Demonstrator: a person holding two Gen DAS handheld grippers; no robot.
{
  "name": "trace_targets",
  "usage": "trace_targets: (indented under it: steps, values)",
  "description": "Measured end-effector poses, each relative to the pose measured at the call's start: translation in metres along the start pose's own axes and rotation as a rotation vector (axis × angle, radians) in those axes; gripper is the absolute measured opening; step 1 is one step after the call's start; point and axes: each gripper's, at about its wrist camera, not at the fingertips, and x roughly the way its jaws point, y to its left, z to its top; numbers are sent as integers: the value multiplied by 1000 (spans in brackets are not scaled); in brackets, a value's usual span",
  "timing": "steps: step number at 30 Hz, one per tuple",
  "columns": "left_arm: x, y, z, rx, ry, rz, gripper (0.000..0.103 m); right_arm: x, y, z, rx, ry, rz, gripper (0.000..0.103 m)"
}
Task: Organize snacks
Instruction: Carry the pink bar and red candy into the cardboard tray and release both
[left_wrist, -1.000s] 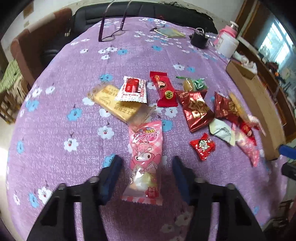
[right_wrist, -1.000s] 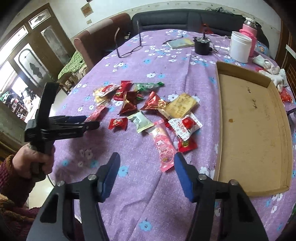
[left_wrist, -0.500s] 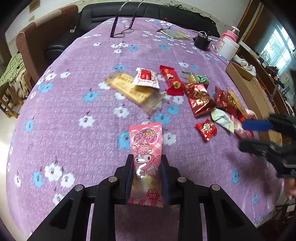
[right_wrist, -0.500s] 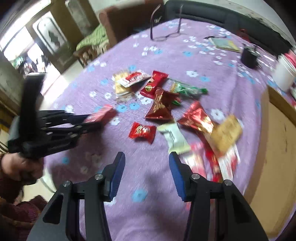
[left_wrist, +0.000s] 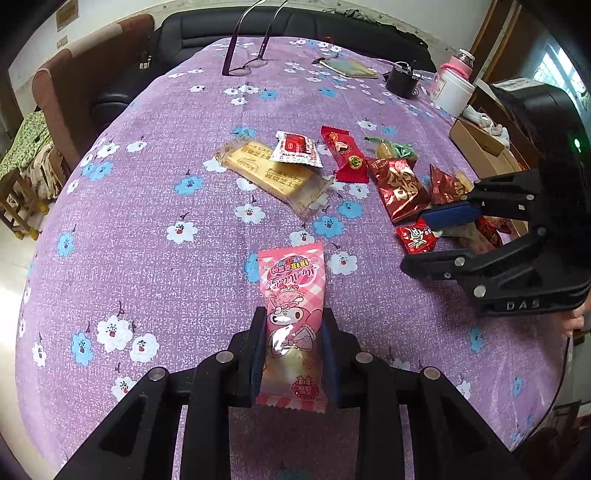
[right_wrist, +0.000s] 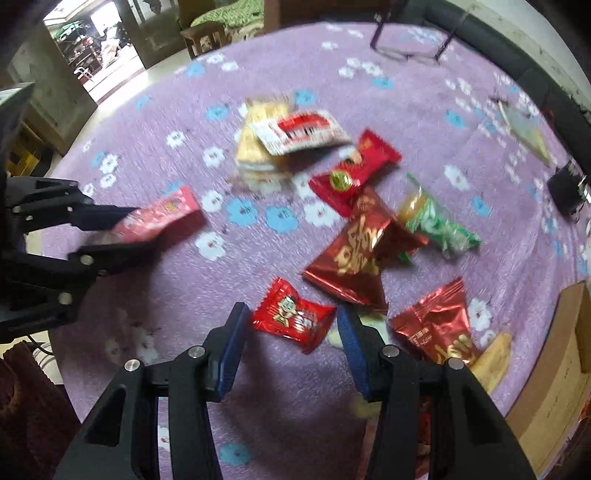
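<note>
Two grippers work over a purple flowered table (left_wrist: 155, 206). The left gripper (left_wrist: 291, 354), apart a second ago, is now clamped on the pink snack packet (left_wrist: 291, 295), so that packet is ready to lift. The right gripper (right_wrist: 291, 332) has swung down over a small red candy packet (right_wrist: 291, 319); its jaws are closing, not yet touching. The cardboard tray (right_wrist: 554, 369) waits at the table's edge.
</note>
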Motion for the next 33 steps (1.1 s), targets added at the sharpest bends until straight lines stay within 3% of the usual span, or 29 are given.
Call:
trace_targets:
  steps: [2,12,15,19,23,26,29,33]
  values:
    - [0,-1,-1,-1,-5,1,29,-4,-4,-2,50,-2,26,24]
    - [1,-3,2,-16,-19,-24,29,-47,7,-47,303,-157,62,20]
    - [2,-9,4,-1,-16,-39,29,-71,-10,-69,427,-227,53,20]
    - [2,-19,8,19,-19,-57,29,-106,-62,-111,621,-304,-53,20]
    - [1,-34,13,53,-21,-71,29,-113,-125,-168,799,-270,-226,20]
    - [1,-43,16,72,-21,-83,29,-109,-155,-208,896,-229,-278,20]
    - [1,-54,18,94,-23,-92,29,-106,-165,-242,966,-206,-265,20]
    - [0,-73,22,127,-24,-115,29,-106,-148,-261,963,-193,-256,20]
